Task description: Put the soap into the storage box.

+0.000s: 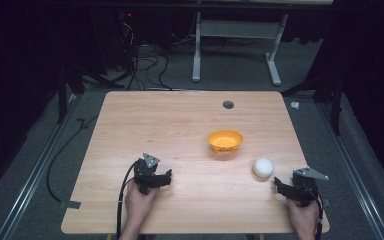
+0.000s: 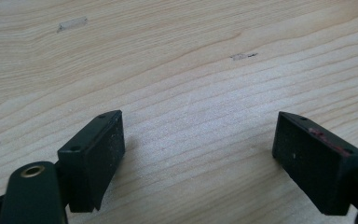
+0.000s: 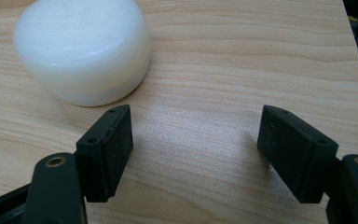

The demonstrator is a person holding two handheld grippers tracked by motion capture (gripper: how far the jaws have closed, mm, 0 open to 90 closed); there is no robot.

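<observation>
On table [image 1: 130, 115] | left claw [image 2: 198, 158] wide apart, empty | right claw [image 3: 196, 154] wide apart, empty

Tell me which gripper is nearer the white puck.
Right. The right gripper sits just beside the white puck, at its near right; the left gripper is far across the table to its left.

a light wooden bench [image 1: 145, 125] stands on a grey floor [image 1: 40, 165]. an orange bowl [image 1: 225, 141] sits on it right of centre, holding something yellowish. a white round puck-like object [image 1: 263, 167] lies near the bowl, closer to the bench's right edge. a dark round hole [image 1: 228, 105] marks the far side.
</observation>
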